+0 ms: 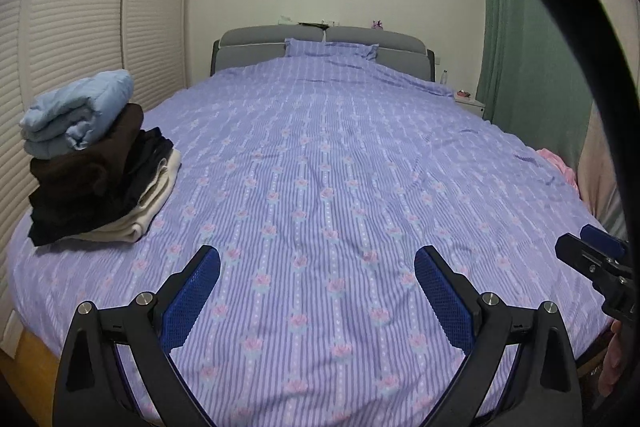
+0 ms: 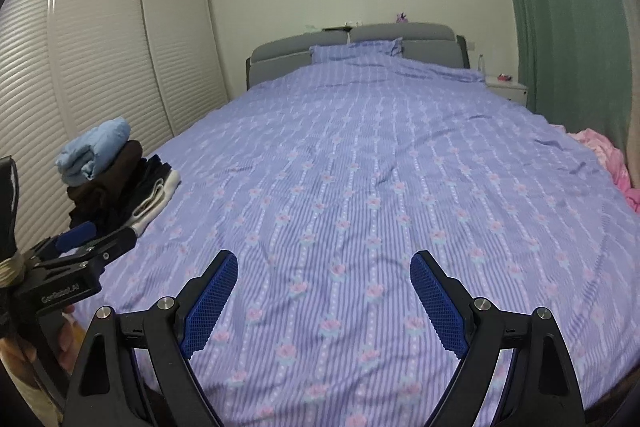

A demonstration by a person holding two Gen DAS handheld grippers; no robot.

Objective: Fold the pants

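A stack of folded clothes [image 1: 96,163] sits at the left edge of the bed: light blue on top, then brown, black and cream. It also shows in the right wrist view [image 2: 112,179]. A pink garment [image 2: 616,163] lies crumpled at the bed's right edge, also seen in the left wrist view [image 1: 560,167]. My left gripper [image 1: 318,267] is open and empty above the bed's near end. My right gripper [image 2: 324,275] is open and empty beside it. Each gripper shows in the other's view, the right one [image 1: 592,255] and the left one [image 2: 92,239].
The bed [image 1: 340,155] has a purple striped floral cover and a grey headboard [image 1: 320,43]. White louvred wardrobe doors [image 1: 80,39] stand on the left. A green curtain [image 2: 568,27] hangs on the right by a white nightstand [image 2: 506,87].
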